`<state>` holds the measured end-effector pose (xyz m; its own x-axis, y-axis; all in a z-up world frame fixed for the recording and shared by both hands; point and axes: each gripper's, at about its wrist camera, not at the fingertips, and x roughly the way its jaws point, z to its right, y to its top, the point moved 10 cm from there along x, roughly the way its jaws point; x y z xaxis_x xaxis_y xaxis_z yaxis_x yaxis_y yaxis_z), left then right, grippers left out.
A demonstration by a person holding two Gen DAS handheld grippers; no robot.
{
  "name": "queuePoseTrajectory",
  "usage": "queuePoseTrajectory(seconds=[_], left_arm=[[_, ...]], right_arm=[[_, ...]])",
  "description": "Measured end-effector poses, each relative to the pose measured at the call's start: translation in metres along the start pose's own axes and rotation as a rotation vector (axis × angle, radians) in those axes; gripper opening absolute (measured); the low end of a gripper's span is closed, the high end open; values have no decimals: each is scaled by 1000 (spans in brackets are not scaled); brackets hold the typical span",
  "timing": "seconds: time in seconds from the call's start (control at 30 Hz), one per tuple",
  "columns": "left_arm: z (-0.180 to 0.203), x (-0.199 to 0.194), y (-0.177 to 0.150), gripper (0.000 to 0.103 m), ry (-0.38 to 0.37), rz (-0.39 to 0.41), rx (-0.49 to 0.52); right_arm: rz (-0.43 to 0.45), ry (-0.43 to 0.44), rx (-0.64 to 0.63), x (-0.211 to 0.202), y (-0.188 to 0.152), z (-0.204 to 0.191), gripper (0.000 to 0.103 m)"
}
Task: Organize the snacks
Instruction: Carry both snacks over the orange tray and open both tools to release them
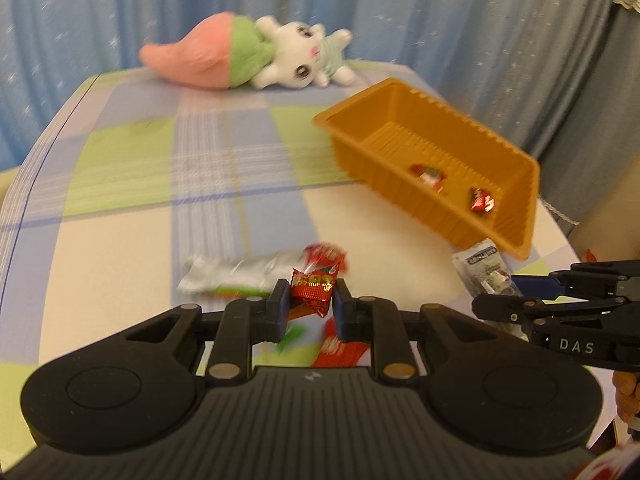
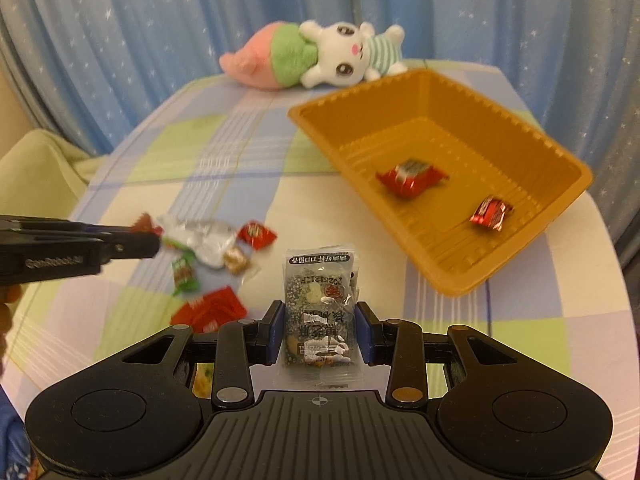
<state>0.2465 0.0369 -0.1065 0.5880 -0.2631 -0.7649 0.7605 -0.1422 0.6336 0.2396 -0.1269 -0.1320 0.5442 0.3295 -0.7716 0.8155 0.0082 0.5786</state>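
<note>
My left gripper is shut on a small red candy, held above the table. My right gripper is shut on a clear black-and-white snack packet. The orange tray lies at the right with two red candies inside; it also shows in the left wrist view. Loose snacks lie on the table at the left: a silver wrapper, a red candy, a green candy and a red packet.
A plush rabbit with a pink and green carrot lies at the far edge of the checked tablecloth. Blue star-patterned curtains hang behind. A pale green cushion sits left of the table.
</note>
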Motion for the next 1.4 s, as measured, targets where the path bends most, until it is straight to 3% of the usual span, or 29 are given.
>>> queuePoseTrajectory(seconds=[0.37, 0.67, 1.03, 1.4], left_arm=[[43, 36, 77, 20, -74, 58, 98], [71, 85, 126, 20, -113, 46, 160], [85, 142, 145, 20, -101, -13, 215], [87, 172, 144, 21, -89, -57, 232]], right_arm=[[85, -69, 101, -5, 63, 38, 38], [110, -143, 147, 9, 99, 79, 38], [76, -182, 190, 41, 112, 114, 38], [45, -184, 239, 62, 109, 133, 38]])
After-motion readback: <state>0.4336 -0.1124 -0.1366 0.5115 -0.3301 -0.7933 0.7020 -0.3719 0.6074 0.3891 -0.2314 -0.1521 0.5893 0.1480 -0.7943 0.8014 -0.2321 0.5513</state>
